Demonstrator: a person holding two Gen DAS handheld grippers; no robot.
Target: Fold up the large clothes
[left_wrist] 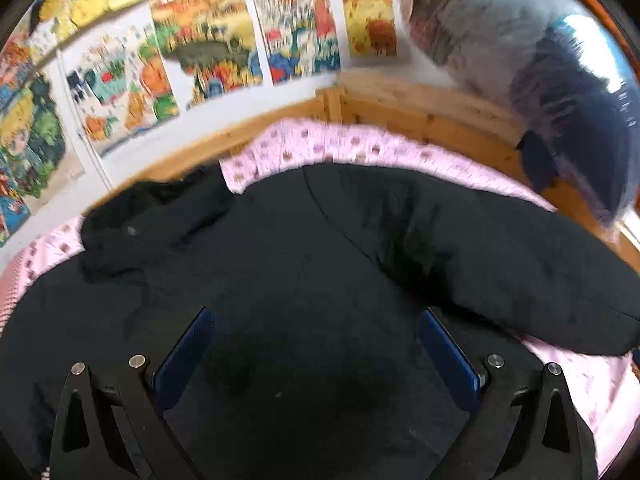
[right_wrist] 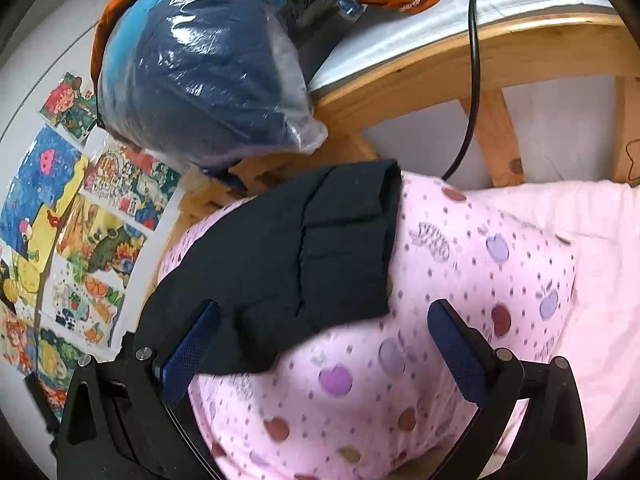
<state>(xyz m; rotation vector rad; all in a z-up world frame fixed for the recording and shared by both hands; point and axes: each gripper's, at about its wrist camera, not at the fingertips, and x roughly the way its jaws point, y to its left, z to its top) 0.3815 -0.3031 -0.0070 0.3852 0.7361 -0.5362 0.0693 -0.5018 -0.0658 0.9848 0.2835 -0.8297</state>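
Note:
A large black padded jacket (left_wrist: 280, 272) lies spread on a pink dotted bedsheet (left_wrist: 360, 148). Its hood is bunched at the far left and one sleeve (left_wrist: 500, 256) stretches to the right. My left gripper (left_wrist: 316, 316) is open and empty, hovering over the middle of the jacket. In the right wrist view the sleeve end (right_wrist: 312, 248) lies on the pink sheet (right_wrist: 460, 280). My right gripper (right_wrist: 324, 316) is open and empty just above the sleeve's near edge, its left finger (right_wrist: 192, 344) over the black fabric.
A wooden bed frame (left_wrist: 420, 116) runs behind the sheet. A plastic-wrapped bundle of dark blue bedding (right_wrist: 200, 68) sits at the corner. Colourful drawings (left_wrist: 200, 52) cover the wall. A black cable (right_wrist: 474, 80) hangs from the upper bunk (right_wrist: 520, 48).

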